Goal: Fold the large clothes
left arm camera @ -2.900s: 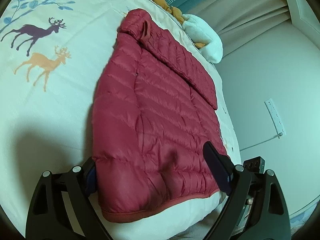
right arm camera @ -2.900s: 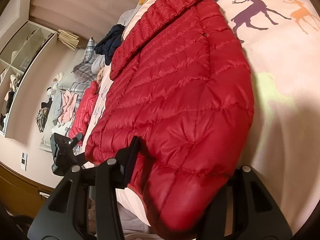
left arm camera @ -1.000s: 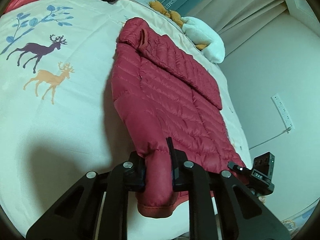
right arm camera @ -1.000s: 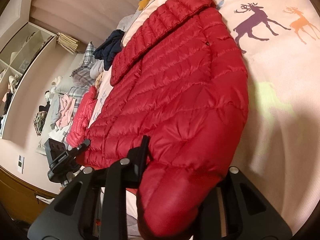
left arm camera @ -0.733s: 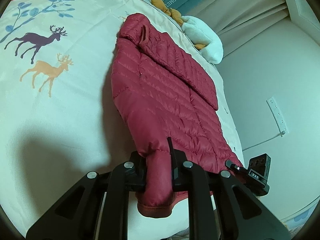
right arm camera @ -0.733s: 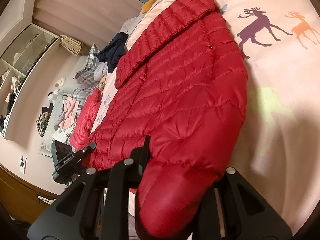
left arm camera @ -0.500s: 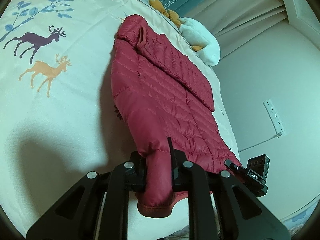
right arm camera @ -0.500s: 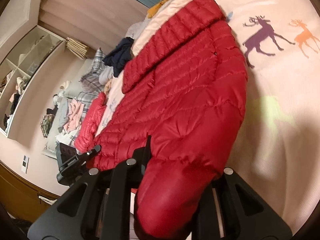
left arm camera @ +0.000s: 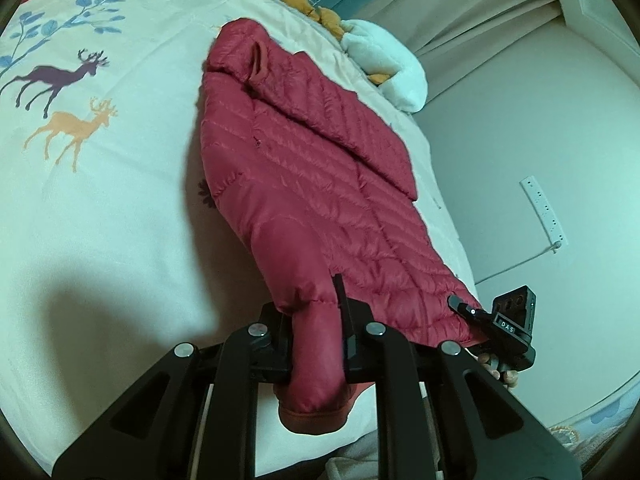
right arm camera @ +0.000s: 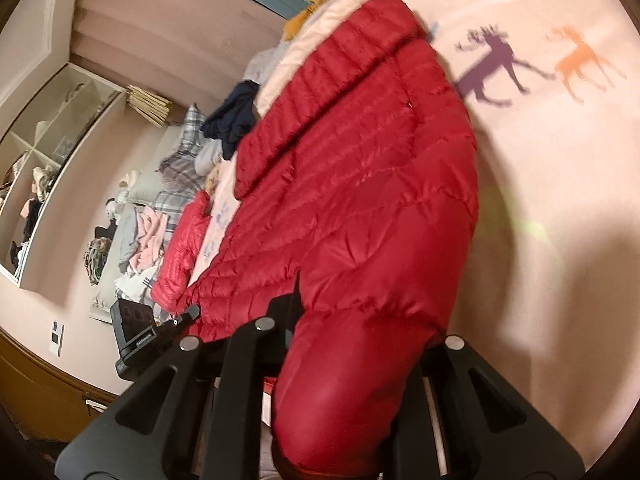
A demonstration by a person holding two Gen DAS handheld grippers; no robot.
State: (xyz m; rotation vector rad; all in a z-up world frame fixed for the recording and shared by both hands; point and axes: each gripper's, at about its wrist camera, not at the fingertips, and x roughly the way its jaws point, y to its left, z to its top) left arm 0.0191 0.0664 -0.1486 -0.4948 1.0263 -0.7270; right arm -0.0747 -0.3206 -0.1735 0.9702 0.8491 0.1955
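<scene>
The red down jacket (left arm camera: 304, 184) lies along the right side of the bed (left arm camera: 100, 208), with its collar at the far end and its hem at the near edge. The left tongs (left arm camera: 316, 344) are clamped on the near left corner of the hem, and a thick roll of the padded cloth is pressed between them. The right tongs (right arm camera: 352, 356) are clamped on the other near corner, with much puffy cloth bulging out of the grip; in the left view they show at the near right (left arm camera: 500, 324).

I think the shell is smooth and slippery, and the filling is compressed in each grip. If the two corners are lifted fast, a corner may slide out, most likely on the right side, where the bundle is very thick. A second risk is uneven lifting: if one hand goes higher or further, the fold line would become slanted and the hem would not meet the collar straight. The jacket also lies near the right edge of the bed, so a pull to the right may drag it over the side.
</scene>
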